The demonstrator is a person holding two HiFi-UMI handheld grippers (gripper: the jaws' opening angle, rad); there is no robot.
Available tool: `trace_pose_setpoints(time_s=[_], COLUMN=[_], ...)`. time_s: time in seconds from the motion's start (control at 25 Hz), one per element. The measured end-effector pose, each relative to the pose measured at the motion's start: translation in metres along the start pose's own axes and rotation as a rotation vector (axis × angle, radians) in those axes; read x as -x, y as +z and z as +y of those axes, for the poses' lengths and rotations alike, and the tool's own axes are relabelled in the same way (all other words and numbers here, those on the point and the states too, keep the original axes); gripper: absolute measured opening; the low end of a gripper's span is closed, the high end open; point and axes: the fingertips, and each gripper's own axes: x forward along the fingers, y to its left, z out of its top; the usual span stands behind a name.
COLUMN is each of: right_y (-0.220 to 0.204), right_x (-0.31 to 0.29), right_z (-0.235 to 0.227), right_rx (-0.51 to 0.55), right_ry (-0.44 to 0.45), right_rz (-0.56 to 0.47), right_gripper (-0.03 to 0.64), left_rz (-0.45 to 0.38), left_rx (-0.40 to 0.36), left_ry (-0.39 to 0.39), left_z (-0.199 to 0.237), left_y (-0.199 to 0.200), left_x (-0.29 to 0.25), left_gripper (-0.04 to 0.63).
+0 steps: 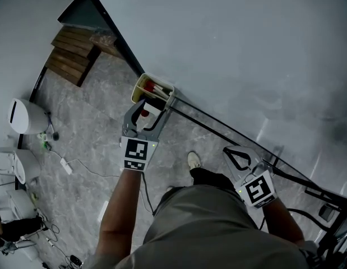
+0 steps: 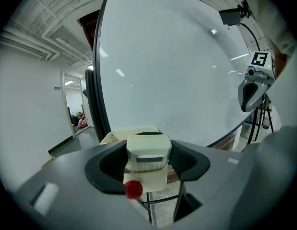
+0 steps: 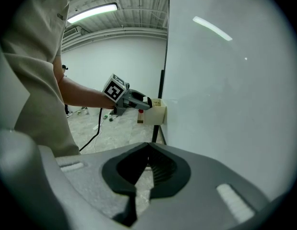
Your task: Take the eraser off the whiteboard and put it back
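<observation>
The whiteboard [image 1: 246, 49] [image 2: 177, 71] [image 3: 234, 104] fills the right side. A cream holder box [image 1: 140, 83] [image 2: 110, 137] [image 3: 159, 113] with red markers hangs at its lower corner. My left gripper [image 1: 152, 108] [image 2: 148, 147] [image 3: 138, 101] stands right at that box, jaws wide and shut on the white block eraser [image 1: 149, 110] [image 2: 147, 157]; a red round piece [image 2: 134, 189] shows at the eraser's lower end. My right gripper [image 1: 226, 149] [image 3: 148, 145] is shut with nothing in it, low by the board's bottom rail, apart from the eraser.
The board's black stand rail [image 1: 218, 125] runs along the marble floor. A wooden pallet [image 1: 72, 52] lies far left, with white devices [image 1: 24, 116] and a cable [image 1: 78, 164] on the floor. A person's shoe [image 1: 193, 160] is below.
</observation>
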Motion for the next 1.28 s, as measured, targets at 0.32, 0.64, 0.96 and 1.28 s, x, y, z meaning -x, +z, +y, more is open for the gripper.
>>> trace_pose_setpoints(time_s=[0.32,0.64,0.96,1.28], right_y=[0.001,0.004,0.022,0.043], right_x=[0.003,0.009,0.008,0.007], right_z=[0.0,-0.001,0.009,0.05], right_rx=[0.009,0.03,0.096,0.197], right_ry=[0.008,0.03,0.119,0.189], right_rz=[-0.007,-0.03,-0.083,-0.172], right_gripper=[0.003,0.003,0.003,0.003], left_rz=[-0.002,-0.023,-0.051,-0.107], left_rx=[-0.008,-0.01,-0.024,0.089], left_ry=[0.018,0.058,0.154,0.199], left_z=[-0.001,-0.002,-0.007,-0.051], left_y=[0.004,0.017,0.044,0.061], left_x=[0.004,0.018,0.077,0.179], left_gripper=[0.273,0.287,0.288,0.281])
